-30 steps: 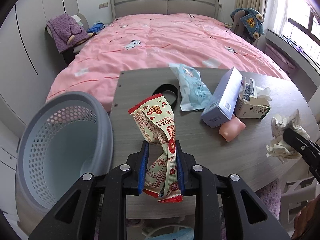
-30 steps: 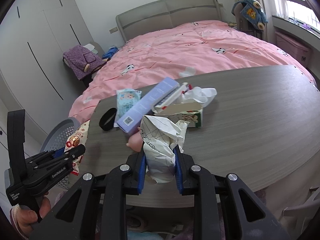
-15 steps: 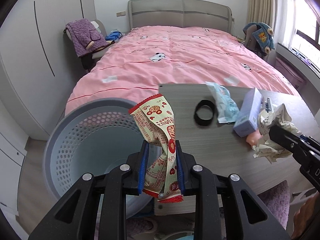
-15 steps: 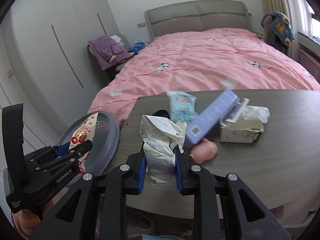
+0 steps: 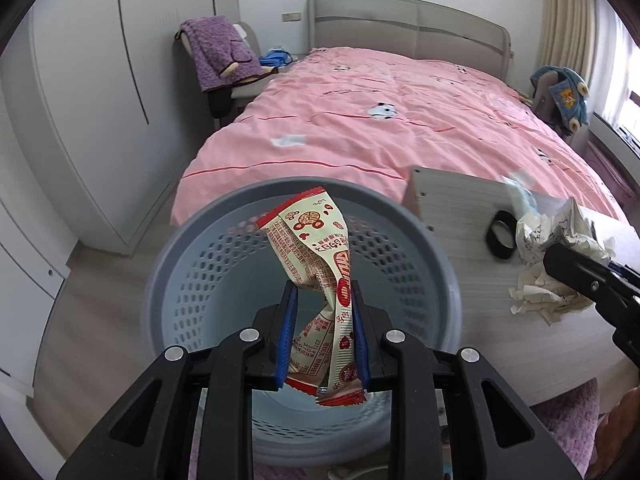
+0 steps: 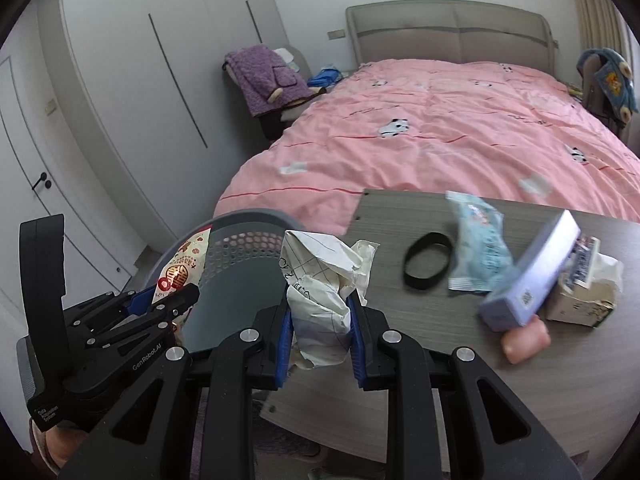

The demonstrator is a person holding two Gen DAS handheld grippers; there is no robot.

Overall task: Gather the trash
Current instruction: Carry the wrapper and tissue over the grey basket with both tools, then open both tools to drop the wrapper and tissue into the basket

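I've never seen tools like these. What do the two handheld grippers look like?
Both are black plastic. The left gripper and right gripper each have two angular fingers with cut-out holes, silver round bolts and blue pads on the inner faces. Seen from the right camera, the left one has an upright black handle and small white lettering on its side. No cables or sleeves show.

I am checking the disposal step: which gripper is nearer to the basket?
Left. The left gripper is over the basket; the right gripper is beside it, above the table.

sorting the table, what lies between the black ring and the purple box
In the right wrist view, a light blue packet lies between the black ring and the purple box.
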